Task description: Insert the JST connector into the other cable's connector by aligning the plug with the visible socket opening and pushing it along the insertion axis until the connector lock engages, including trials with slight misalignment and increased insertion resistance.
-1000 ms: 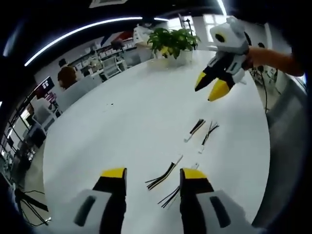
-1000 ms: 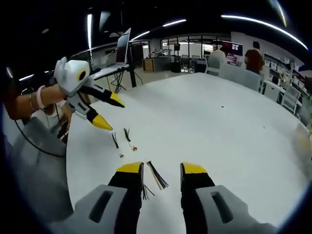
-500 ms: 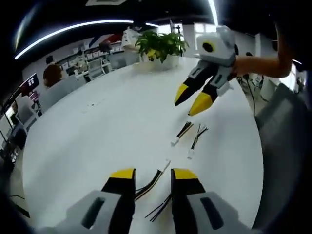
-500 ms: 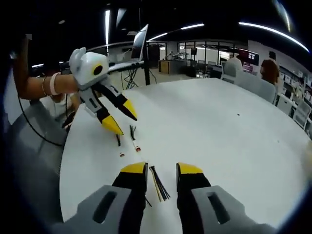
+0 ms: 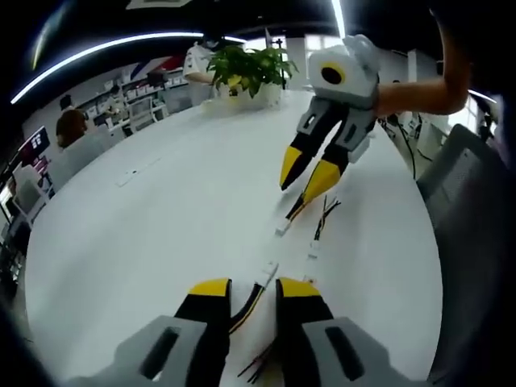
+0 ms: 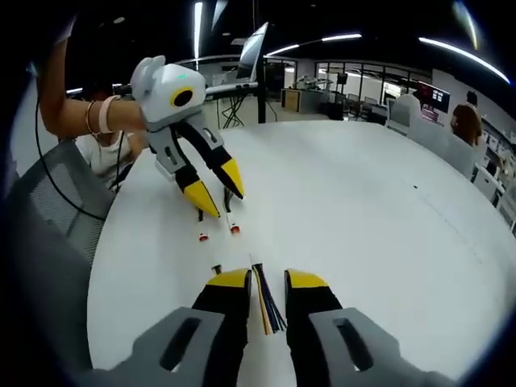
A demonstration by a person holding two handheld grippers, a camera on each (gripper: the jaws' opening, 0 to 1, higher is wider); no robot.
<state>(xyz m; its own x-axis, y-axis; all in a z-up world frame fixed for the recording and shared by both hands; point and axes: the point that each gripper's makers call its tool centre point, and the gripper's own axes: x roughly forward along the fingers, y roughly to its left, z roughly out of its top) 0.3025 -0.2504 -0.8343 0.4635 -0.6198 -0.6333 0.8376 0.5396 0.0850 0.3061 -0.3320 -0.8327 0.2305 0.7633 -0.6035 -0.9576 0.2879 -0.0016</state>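
Note:
In the left gripper view my left gripper (image 5: 254,289) is open, its jaws close together on either side of a cable with a white connector (image 5: 267,272) that lies on the white table (image 5: 161,226). Farther on, the right gripper (image 5: 306,173) hangs open just above two more short cables (image 5: 316,230) with white connectors. In the right gripper view my right gripper (image 6: 268,280) is open with a bundle of black and yellow wires (image 6: 266,300) lying between its narrow-set jaws. The left gripper (image 6: 218,189) stands open over two small connectors (image 6: 234,228).
A potted plant (image 5: 242,68) stands at the table's far edge. A person's arm (image 6: 81,121) with a bracelet holds the left gripper. A grey chair (image 6: 48,201) sits beside the table. People and desks (image 6: 451,121) fill the room behind.
Both grippers have moved in and down toward the cables. Each one's jaws have narrowed around the wires lying between them.

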